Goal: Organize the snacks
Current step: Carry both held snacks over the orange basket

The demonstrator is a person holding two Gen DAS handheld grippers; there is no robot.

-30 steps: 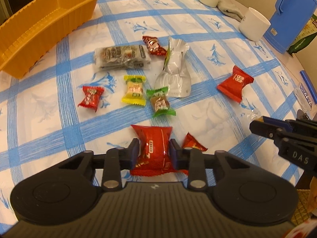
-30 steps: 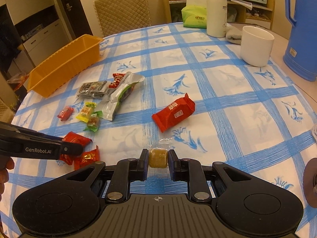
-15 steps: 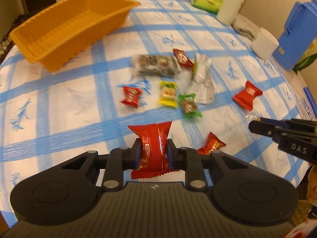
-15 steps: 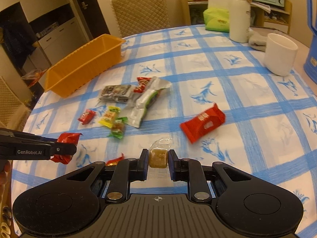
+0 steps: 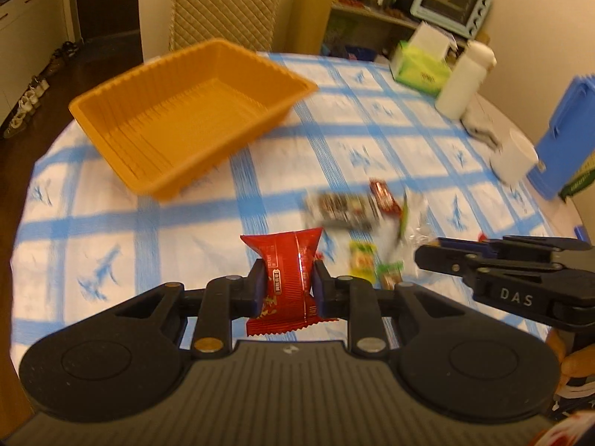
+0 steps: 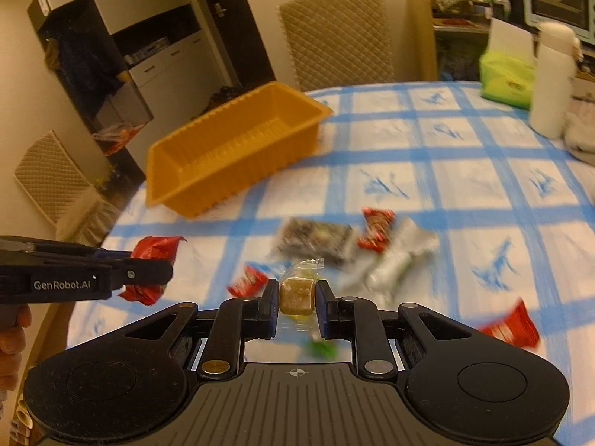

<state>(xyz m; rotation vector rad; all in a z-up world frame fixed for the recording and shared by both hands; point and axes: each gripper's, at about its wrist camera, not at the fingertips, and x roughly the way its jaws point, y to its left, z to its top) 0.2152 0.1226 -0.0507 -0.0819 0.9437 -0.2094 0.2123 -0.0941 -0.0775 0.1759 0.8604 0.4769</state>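
Left claw (image 5: 289, 285) grips a red snack packet (image 5: 287, 278), right claw (image 6: 297, 304) a clear-wrapped brown candy (image 6: 296, 294), both lifted clear (presumably bound for the orange tray (image 5: 186, 111)).

The left claw (image 5: 289, 287) grips a red snack packet (image 5: 288, 278) by its middle, upright, lifted clear of the worktop (image 5: 178, 234) with its blue-checked cloth. Beyond the packet and to its left sits an orange basket (image 5: 186, 111) with nothing visible inside. To the packet's right lie blurred snacks: a dark bar pack (image 5: 340, 210), a small red wrapper (image 5: 385, 195), a silver pouch (image 5: 414, 219) and a yellow candy (image 5: 360, 260). The right claw (image 5: 427, 254) reaches in from the right, just beside them. Far right of the basket stand a white bottle (image 5: 463, 81), a white cup (image 5: 515, 156) and a blue jug (image 5: 567, 137).
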